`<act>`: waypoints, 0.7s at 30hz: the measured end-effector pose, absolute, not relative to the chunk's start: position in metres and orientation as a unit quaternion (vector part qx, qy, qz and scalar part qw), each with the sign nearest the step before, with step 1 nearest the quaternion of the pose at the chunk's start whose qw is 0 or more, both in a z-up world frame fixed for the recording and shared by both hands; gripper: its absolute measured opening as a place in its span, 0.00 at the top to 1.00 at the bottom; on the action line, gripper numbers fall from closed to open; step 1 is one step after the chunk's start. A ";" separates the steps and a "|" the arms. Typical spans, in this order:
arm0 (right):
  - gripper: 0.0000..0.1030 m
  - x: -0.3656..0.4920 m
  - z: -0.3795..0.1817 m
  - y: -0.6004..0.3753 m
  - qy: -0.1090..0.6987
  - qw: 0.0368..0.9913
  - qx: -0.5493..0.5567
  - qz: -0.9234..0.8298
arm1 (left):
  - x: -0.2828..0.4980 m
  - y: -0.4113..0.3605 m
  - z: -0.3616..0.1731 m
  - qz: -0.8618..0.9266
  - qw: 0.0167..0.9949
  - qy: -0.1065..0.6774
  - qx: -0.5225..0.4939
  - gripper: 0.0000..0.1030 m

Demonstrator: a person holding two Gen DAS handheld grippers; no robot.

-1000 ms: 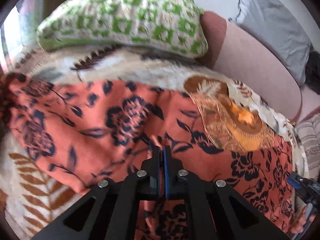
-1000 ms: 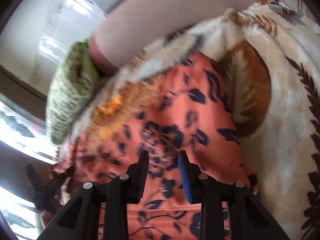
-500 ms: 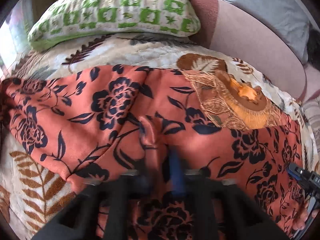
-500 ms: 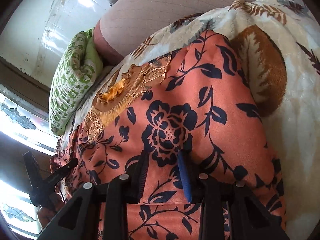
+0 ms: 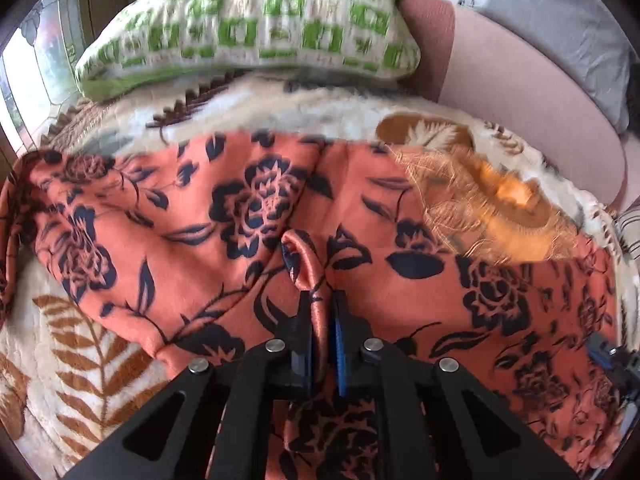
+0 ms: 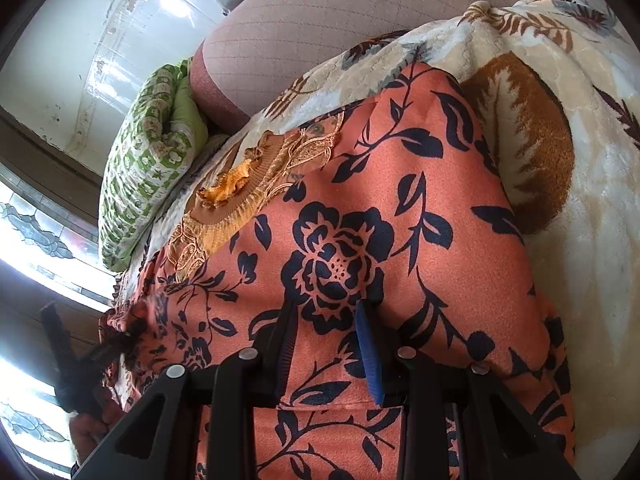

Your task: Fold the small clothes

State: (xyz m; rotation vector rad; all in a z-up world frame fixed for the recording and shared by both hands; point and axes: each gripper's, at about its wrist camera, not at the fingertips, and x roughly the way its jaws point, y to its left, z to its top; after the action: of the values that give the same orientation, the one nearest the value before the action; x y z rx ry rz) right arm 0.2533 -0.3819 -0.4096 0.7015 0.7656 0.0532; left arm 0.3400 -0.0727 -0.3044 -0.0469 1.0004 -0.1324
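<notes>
My left gripper (image 5: 320, 300) is nearly closed, its jaws pinching a raised fold of the orange floral garment (image 5: 248, 216) between the blue pads; the pinched ridge of cloth stands up just ahead of the fingertips and curls over at its top. My right gripper (image 6: 328, 320) stands at a moderate gap, jaws apart, the garment (image 6: 360, 208) lying under and between them; the cloth runs flat across the gap, and I cannot tell from this view whether the pads press on it. The garment is spread over the cream blanket with brown leaves (image 5: 88, 360), which covers the sofa seat; it reaches across most of the blanket's middle, its far edge lying short of the sofa back. Its gold embroidered neckline (image 5: 492, 208) lies toward the blanket's far right in the left wrist view, and toward the far left in the right wrist view (image 6: 256, 184). A green-and-white pillow (image 5: 256, 20) rests at the blanket's far edge, against the pink sofa back (image 5: 520, 92); a grey cushion (image 5: 560, 20) sits on top of that back at the upper right. In the right wrist view I see the left gripper (image 6: 76, 364) blurred at the garment's left edge, with a hand (image 6: 86, 434) below it; a patterned window (image 6: 32, 232) shows behind.
</notes>
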 end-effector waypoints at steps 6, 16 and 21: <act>0.67 0.255 -0.411 -0.385 0.368 0.863 0.345 0.028 | 0.325 -0.048 -0.293 -0.035 0.879 0.473 -0.049 0.65; 0.67 0.246 -0.410 -0.387 0.362 0.859 0.363 0.022 | 0.247 0.106 -0.251 0.103 0.909 0.372 -0.159 0.25; 0.65 0.233 -0.370 -0.353 0.299 0.898 0.310 0.087 | 0.228 0.196 -0.255 0.146 0.886 0.402 -0.180 0.25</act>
State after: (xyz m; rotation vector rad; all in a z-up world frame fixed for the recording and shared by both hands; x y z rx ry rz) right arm 0.2327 -0.3533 -0.3702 0.6421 0.6197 0.1791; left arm 0.2276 0.1957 -0.2550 -0.3743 0.8371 0.3034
